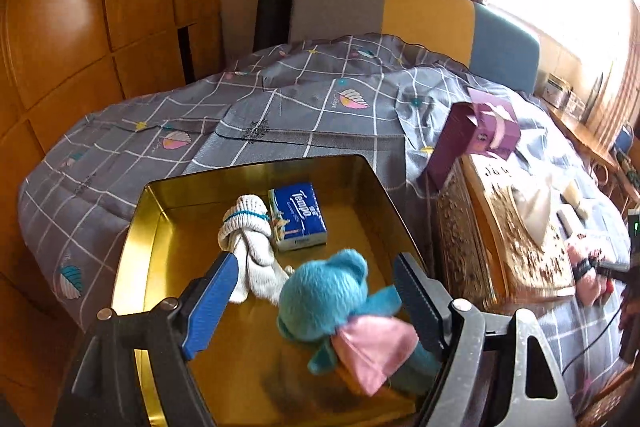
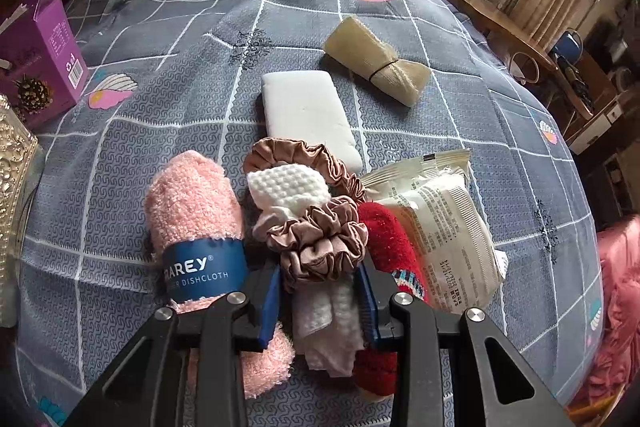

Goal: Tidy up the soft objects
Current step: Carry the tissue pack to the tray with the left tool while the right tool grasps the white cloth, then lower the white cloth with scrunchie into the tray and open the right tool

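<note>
In the left wrist view my left gripper [image 1: 316, 277] is open over a gold tin box [image 1: 168, 227]. A blue plush toy with a pink skirt [image 1: 340, 311] lies between the jaws, loose in the box. White gloves [image 1: 250, 239] and a blue Tempo tissue pack [image 1: 298, 217] also lie in the box. In the right wrist view my right gripper [image 2: 318, 291] is shut on a brown satin scrunchie [image 2: 320, 243] with a white waffle cloth [image 2: 332, 319] under it. Beside it lie a pink dishcloth roll [image 2: 196, 223], a red sock [image 2: 384, 243] and a white packet [image 2: 444, 231].
A grey checked quilt [image 2: 400, 131] covers the bed. On it lie a white sponge [image 2: 308, 111], a beige bundle [image 2: 376, 59] and a second scrunchie [image 2: 296, 155]. A purple box [image 2: 36, 59] and an ornate gold box [image 1: 516, 227] stand at the left.
</note>
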`<action>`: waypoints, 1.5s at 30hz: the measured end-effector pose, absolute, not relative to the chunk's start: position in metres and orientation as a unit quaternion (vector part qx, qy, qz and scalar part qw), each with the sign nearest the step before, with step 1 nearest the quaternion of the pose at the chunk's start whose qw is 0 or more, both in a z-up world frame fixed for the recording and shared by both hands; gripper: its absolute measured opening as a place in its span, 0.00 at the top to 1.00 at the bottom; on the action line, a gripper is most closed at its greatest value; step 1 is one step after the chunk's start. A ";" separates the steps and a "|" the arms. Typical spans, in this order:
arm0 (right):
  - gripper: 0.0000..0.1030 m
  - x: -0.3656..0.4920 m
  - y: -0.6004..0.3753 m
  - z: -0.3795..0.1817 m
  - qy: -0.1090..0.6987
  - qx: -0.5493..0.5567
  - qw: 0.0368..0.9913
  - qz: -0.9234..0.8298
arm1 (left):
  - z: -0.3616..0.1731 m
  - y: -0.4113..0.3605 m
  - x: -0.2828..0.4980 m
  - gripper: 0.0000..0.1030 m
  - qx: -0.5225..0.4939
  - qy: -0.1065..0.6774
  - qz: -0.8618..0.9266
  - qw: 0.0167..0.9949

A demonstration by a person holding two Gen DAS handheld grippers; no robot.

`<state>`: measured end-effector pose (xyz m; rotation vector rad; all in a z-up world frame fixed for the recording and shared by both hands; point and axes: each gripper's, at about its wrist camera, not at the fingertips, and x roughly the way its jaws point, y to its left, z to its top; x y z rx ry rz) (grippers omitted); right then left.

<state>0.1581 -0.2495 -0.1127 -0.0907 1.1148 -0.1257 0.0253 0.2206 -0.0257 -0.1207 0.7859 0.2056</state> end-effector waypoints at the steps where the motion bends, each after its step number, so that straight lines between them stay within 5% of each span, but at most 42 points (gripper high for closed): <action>1: 0.67 0.158 -0.251 -0.110 0.526 -0.033 0.848 -0.060 | -0.026 0.218 0.022 0.22 -0.055 0.382 0.097 0.918; 14: 0.68 0.198 -0.217 -0.036 0.472 0.005 0.881 -0.026 | -0.019 0.209 -0.002 0.22 -0.034 0.361 0.084 0.928; 29: 0.67 0.220 -0.008 0.079 0.369 -0.040 0.908 0.196 | -0.019 0.211 -0.013 0.22 -0.033 0.356 0.074 0.931; 45: 0.67 0.093 0.151 -0.011 0.451 -0.137 0.752 0.460 | -0.025 0.302 -0.047 0.22 -0.102 0.354 0.202 0.907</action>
